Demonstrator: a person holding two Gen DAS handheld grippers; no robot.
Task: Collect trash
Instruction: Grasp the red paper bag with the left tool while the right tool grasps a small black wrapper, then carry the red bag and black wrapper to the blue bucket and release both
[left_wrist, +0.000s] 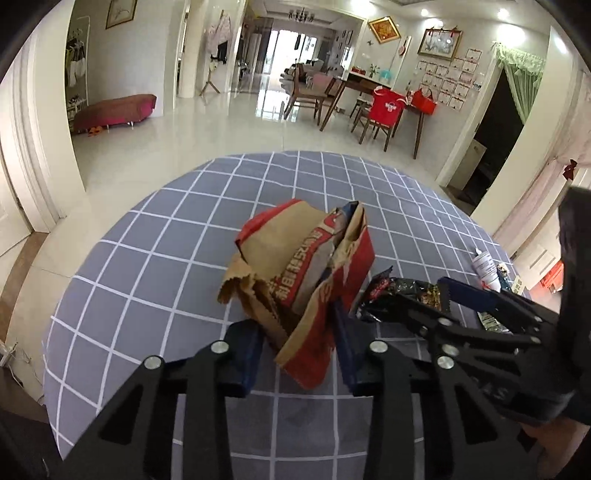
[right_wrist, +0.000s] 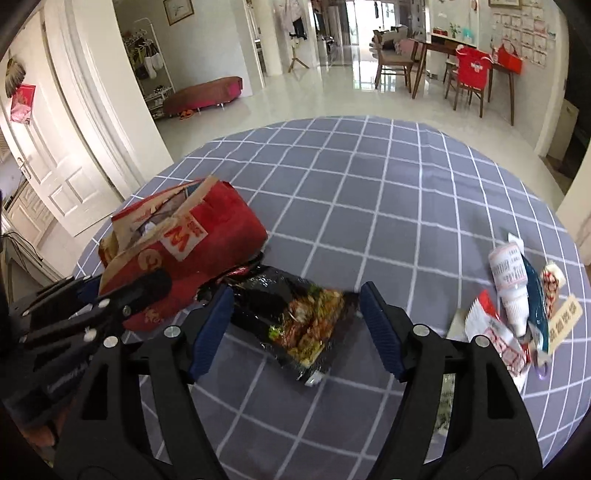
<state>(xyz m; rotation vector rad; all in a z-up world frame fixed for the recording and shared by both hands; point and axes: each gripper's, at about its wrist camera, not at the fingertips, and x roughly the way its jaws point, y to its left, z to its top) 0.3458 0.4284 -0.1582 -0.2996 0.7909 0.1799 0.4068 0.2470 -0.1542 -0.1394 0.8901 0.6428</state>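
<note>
A crumpled red and brown paper bag (left_wrist: 306, 273) lies on the grey checked tablecloth (left_wrist: 147, 266). My left gripper (left_wrist: 299, 354) has its blue pads on either side of the bag's near end and grips it. The bag also shows in the right wrist view (right_wrist: 199, 236). A black snack wrapper (right_wrist: 295, 317) lies beside the bag, between the spread fingers of my right gripper (right_wrist: 295, 328), which is open. The wrapper also shows in the left wrist view (left_wrist: 402, 291).
A pile of small trash lies at the table's right: a white tube (right_wrist: 511, 280), a red and white packet (right_wrist: 495, 339) and other wrappers. The table's far edge (right_wrist: 369, 122) drops to a tiled floor. Dining chairs (right_wrist: 469, 85) stand beyond.
</note>
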